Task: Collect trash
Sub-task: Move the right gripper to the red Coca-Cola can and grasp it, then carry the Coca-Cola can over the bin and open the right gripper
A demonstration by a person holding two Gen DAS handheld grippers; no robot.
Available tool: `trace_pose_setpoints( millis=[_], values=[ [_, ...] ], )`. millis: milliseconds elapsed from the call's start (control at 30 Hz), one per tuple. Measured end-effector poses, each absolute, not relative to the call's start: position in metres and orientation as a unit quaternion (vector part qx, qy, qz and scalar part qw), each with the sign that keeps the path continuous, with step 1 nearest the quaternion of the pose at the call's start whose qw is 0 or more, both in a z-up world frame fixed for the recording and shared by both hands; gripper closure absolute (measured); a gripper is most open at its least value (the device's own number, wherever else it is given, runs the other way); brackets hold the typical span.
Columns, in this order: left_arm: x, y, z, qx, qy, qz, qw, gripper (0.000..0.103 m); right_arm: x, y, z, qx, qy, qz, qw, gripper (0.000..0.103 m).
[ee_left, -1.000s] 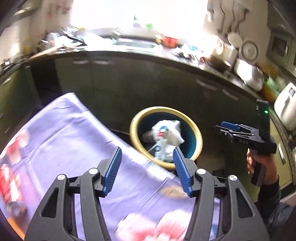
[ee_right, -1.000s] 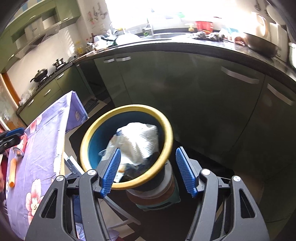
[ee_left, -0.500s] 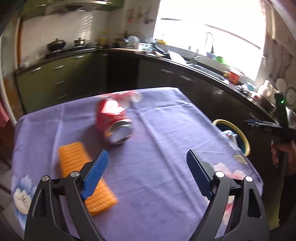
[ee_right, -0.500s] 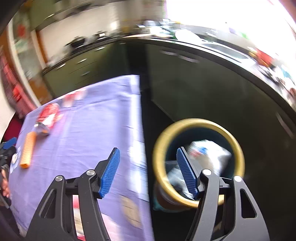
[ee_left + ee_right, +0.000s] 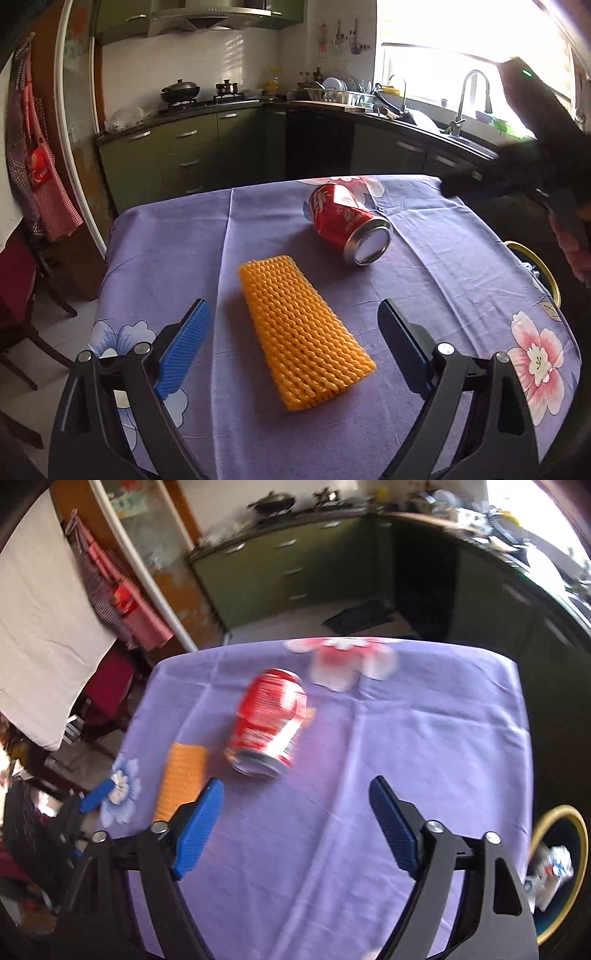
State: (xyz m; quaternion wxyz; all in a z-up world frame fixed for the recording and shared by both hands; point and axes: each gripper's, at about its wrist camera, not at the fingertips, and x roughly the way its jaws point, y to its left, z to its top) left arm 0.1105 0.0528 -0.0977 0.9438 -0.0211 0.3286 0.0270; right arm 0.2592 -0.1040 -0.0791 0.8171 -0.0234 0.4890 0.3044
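Note:
An orange foam net sleeve (image 5: 304, 332) lies on the purple flowered tablecloth (image 5: 443, 280), between the open jaws of my left gripper (image 5: 295, 347), which hovers just above its near end. A crushed red soda can (image 5: 347, 225) lies on its side beyond it. In the right wrist view the can (image 5: 271, 722) and the sleeve (image 5: 183, 779) lie ahead and left of my open, empty right gripper (image 5: 295, 827). The yellow-rimmed bin (image 5: 565, 867), with white trash inside, stands off the table's right side; its rim also shows in the left wrist view (image 5: 535, 266).
Green kitchen cabinets (image 5: 192, 147), a stove and a sink counter (image 5: 443, 129) ring the room behind the table. A dark wooden chair (image 5: 22, 302) stands at the table's left. The right gripper shows dark and blurred at the upper right of the left wrist view (image 5: 517, 173).
Both grippers swung away from the bin to over the table. The left one closed in on the orange sleeve; the right one now faces the can. Both stayed open.

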Motion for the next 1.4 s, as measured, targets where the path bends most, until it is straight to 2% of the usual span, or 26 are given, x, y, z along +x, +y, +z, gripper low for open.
trace_pose_setpoints(
  millis=[67,233,433,900,1000,1400],
  values=[
    [0.11,0.054,-0.097,-0.028,0.328,0.023,0.944,0.016,0.273,-0.081,-0.081,-0.03,0.512,0.311,0.8,0.012],
    [0.111,0.056,-0.099,-0.03,0.328,0.029,0.944,0.016,0.311,-0.043,-0.104,-0.036,0.592,0.289,0.751,0.012],
    [0.113,0.059,-0.103,-0.04,0.335,0.028,0.941,0.016,0.346,-0.017,-0.134,-0.048,0.643,0.247,0.723,0.012],
    [0.115,0.055,-0.107,-0.036,0.346,0.021,0.937,0.015,0.366,0.021,-0.167,-0.09,0.666,0.227,0.705,0.019],
    [0.115,0.055,-0.108,-0.036,0.347,0.021,0.937,0.015,0.366,0.022,-0.171,-0.097,0.669,0.221,0.703,0.03],
    [0.115,0.054,-0.109,-0.031,0.347,0.021,0.937,0.015,0.346,0.023,-0.162,-0.104,0.655,0.237,0.71,0.031]
  ],
)
